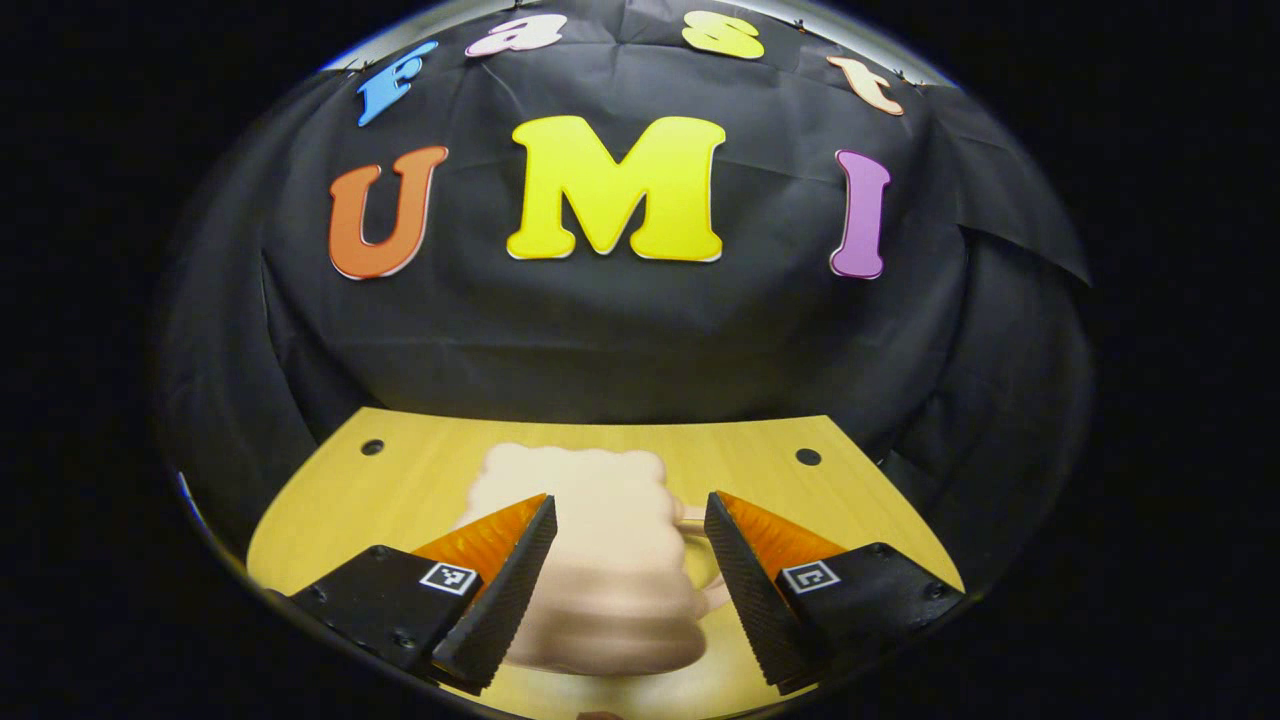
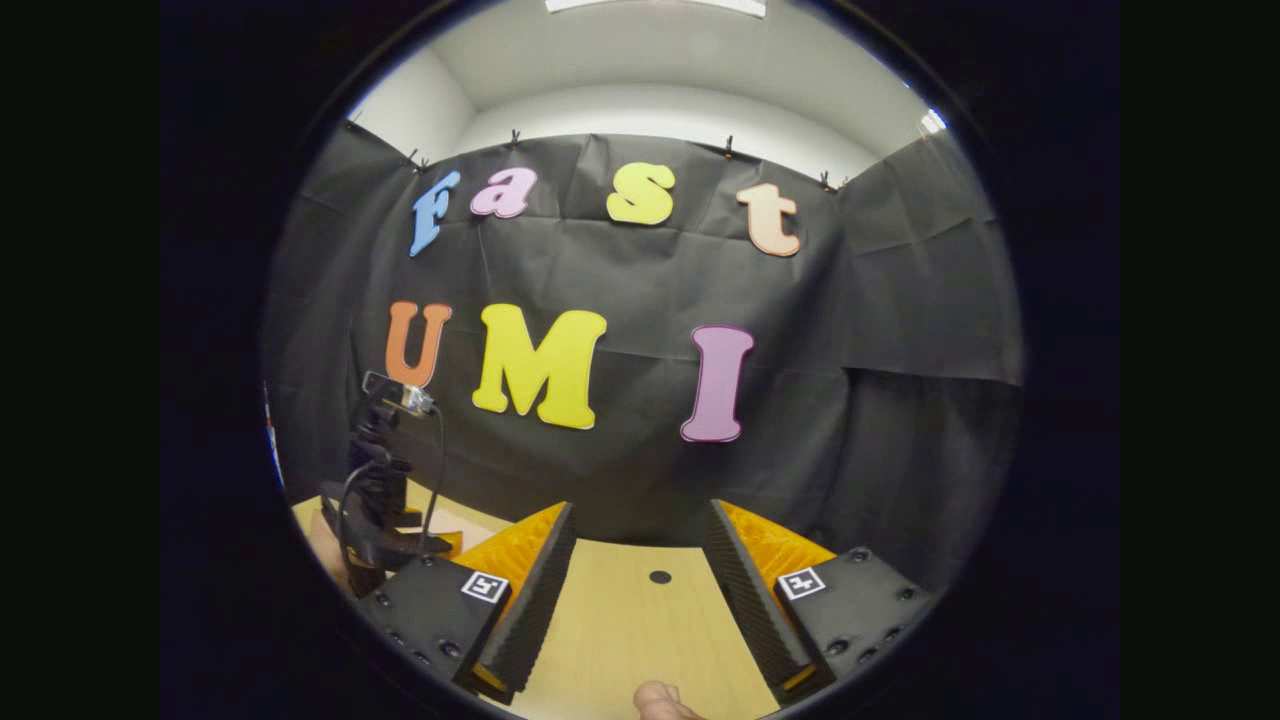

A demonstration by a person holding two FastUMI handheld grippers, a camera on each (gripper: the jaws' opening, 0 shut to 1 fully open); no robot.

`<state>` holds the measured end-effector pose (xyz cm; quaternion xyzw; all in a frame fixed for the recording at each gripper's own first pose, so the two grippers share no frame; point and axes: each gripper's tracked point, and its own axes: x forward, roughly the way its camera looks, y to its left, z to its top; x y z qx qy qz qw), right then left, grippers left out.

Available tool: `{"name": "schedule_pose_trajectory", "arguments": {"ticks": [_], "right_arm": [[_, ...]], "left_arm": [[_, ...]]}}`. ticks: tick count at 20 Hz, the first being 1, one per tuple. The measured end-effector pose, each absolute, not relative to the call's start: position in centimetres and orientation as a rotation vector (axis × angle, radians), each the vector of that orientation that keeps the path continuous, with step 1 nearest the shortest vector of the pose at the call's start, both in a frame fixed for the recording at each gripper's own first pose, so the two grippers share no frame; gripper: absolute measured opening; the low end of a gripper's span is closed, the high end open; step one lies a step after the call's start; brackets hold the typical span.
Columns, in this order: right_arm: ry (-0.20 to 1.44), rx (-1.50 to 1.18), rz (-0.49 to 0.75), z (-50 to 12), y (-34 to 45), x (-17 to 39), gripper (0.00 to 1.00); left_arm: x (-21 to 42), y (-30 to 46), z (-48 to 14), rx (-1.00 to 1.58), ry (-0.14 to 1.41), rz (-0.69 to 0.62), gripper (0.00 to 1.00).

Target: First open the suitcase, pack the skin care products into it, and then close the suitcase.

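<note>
Between the left claw's (image 1: 628,590) spread fingers lies a blurred cream suitcase (image 1: 600,560).

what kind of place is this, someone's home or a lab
Most likely a staged recording booth, not a home: black cloth is clipped up as a wall behind a bare wooden table, and a handheld gripper with cables is in view. Plain white room walls rise above the cloth.

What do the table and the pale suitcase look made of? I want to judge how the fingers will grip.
The table looks like light wood or wood-look laminate: faint grain, smooth low-sheen top, dark round holes. The suitcase, lying between the open left gripper, looks like smooth matte cream plastic with rounded ridges, but it is blurred, so that is a guess.
</note>
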<state>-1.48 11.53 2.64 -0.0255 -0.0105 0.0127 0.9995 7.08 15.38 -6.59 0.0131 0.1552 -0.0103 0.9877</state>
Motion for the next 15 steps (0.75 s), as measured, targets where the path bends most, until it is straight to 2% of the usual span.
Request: {"name": "schedule_pose_trajectory", "arguments": {"ticks": [1,2,9,15], "right_arm": [[-0.027,-0.049,0.014,2.9,12.2,-1.4,0.79],[-0.028,-0.048,0.004,2.8,12.8,-1.3,0.79],[-0.021,-0.021,-0.015,2.2,18.2,0.0,0.79],[0.005,-0.006,0.017,1.8,21.6,1.0,0.79]], "left_arm": [[6.5,16.6,-5.6,0.034,0.293,-0.009,1.0],[5.8,17.6,-4.7,0.033,0.276,-0.002,0.95],[1.2,22.5,3.6,0.043,0.114,0.02,0.96],[-1.1,24.2,4.9,0.037,0.061,0.022,0.96]]}}
